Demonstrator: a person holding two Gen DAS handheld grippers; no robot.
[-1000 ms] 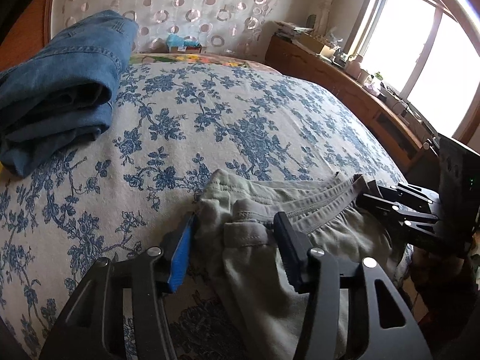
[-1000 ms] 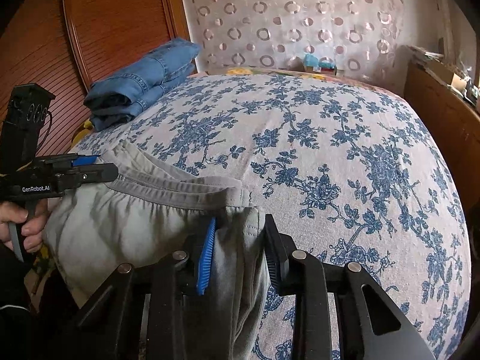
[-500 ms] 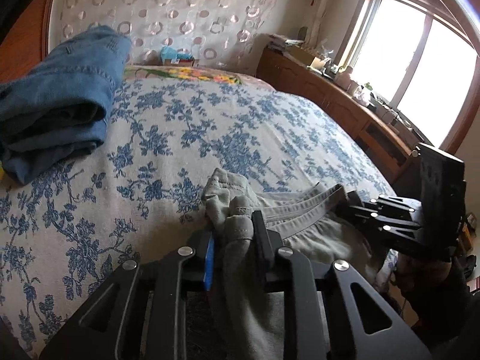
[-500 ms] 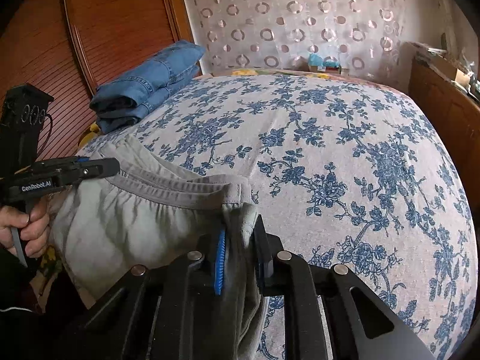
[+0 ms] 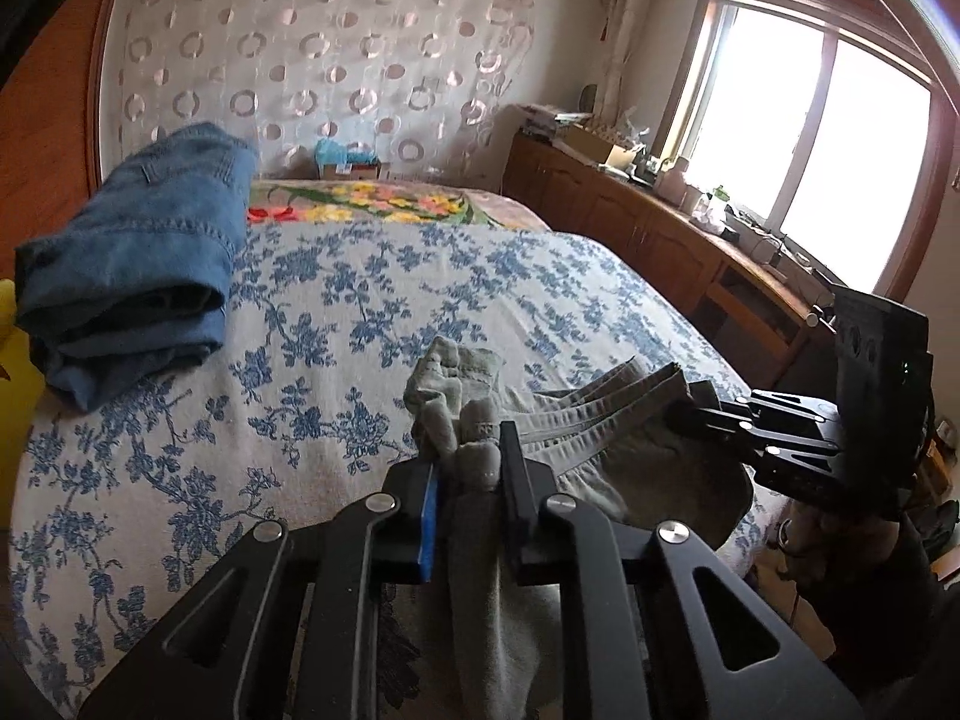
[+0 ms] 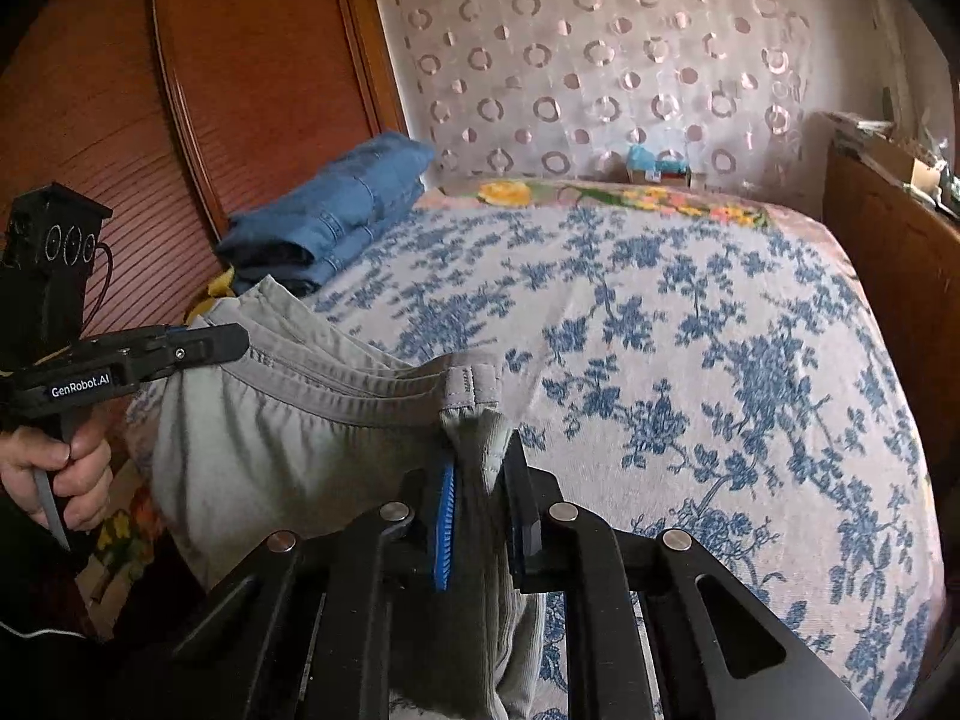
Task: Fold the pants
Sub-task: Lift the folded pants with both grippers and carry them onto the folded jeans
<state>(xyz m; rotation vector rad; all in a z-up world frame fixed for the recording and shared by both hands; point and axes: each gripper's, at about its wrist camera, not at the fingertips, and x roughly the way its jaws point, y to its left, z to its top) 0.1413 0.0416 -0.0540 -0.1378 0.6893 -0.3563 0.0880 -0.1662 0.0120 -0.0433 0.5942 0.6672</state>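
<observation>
Grey-green pants (image 5: 606, 450) hang by the waistband over the near edge of the bed, held between both grippers. My left gripper (image 5: 471, 468) is shut on one waistband corner, with bunched cloth sticking out past its fingers. My right gripper (image 6: 480, 474) is shut on the other waistband corner. The pants (image 6: 288, 444) stretch between them, lifted off the bedspread. The left gripper also shows in the right wrist view (image 6: 198, 348), and the right gripper in the left wrist view (image 5: 708, 420). The legs hang below, out of sight.
The bed has a blue-flowered spread (image 5: 384, 300). Folded blue jeans (image 5: 132, 264) lie at its far left by the wooden headboard (image 6: 240, 60). A wooden cabinet (image 5: 660, 240) with clutter runs under the window (image 5: 810, 138) on the right. A small box (image 6: 657, 165) sits at the far end.
Both grippers have closed on the waistband corners and lifted; the pants now hang taut between them, higher above the bedspread.
</observation>
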